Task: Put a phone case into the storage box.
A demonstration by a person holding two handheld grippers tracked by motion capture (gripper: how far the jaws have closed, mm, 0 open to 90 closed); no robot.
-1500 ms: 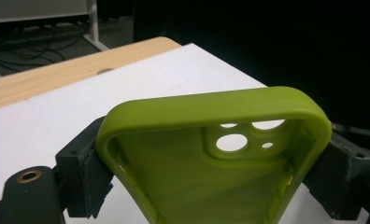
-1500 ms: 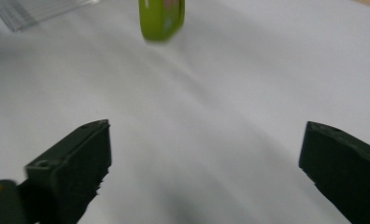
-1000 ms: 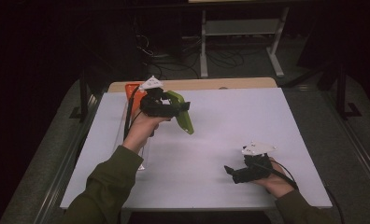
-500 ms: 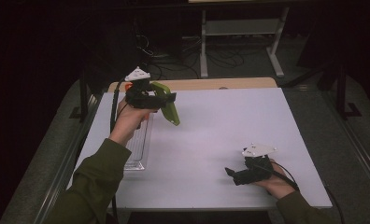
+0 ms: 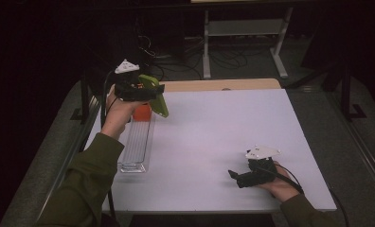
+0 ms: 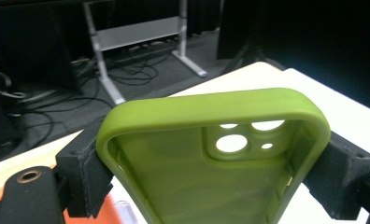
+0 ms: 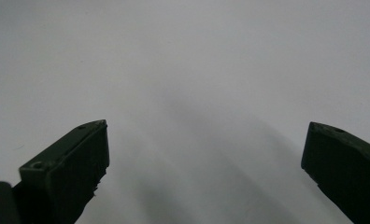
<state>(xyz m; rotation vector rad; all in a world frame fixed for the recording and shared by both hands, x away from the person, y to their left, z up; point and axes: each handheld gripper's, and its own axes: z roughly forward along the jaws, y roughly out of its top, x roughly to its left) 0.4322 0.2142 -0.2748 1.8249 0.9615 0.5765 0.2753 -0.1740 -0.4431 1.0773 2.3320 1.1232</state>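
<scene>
I see my left gripper [image 5: 147, 92] raised above the far left part of the white table [image 5: 214, 142], its jaws pinching a green phone case [image 5: 155, 94] by its two long sides. In the left gripper view the green phone case [image 6: 211, 158] shows its hollow inner side and camera cut-outs. Below it lie a clear tray [image 5: 136, 146] and an orange object [image 5: 141, 112]. My right gripper [image 5: 240, 177] rests near the table's near right edge, jaws spread wide, nothing between them.
</scene>
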